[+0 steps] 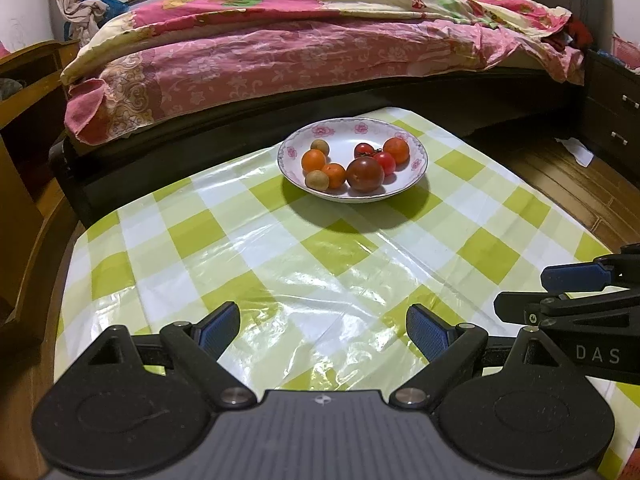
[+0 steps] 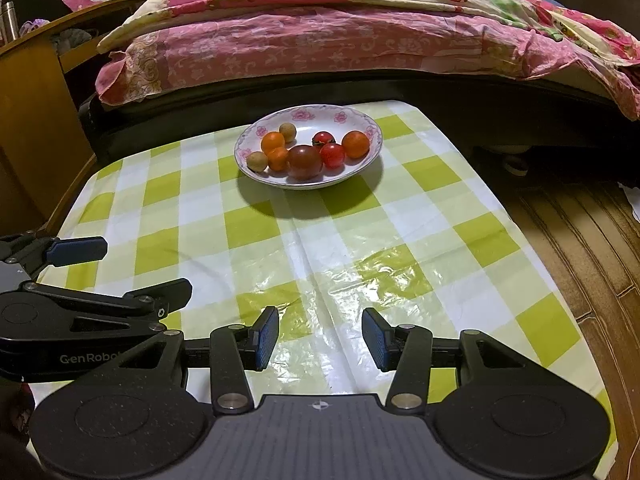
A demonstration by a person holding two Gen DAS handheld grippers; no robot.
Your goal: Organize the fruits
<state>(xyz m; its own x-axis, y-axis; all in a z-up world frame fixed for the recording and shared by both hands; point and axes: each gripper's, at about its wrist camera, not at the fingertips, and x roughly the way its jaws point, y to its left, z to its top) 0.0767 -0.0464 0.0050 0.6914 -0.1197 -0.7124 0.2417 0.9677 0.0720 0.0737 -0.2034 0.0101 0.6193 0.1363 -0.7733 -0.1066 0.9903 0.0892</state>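
Left claw agape; bowl beyond, bed behind.

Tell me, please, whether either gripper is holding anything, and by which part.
Nothing is held: the left gripper and right gripper are both open and empty.

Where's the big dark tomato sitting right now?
The big dark tomato is in the floral bowl at the table's far end, at the bowl's near edge, between a small orange on its left and a red tomato on its right.
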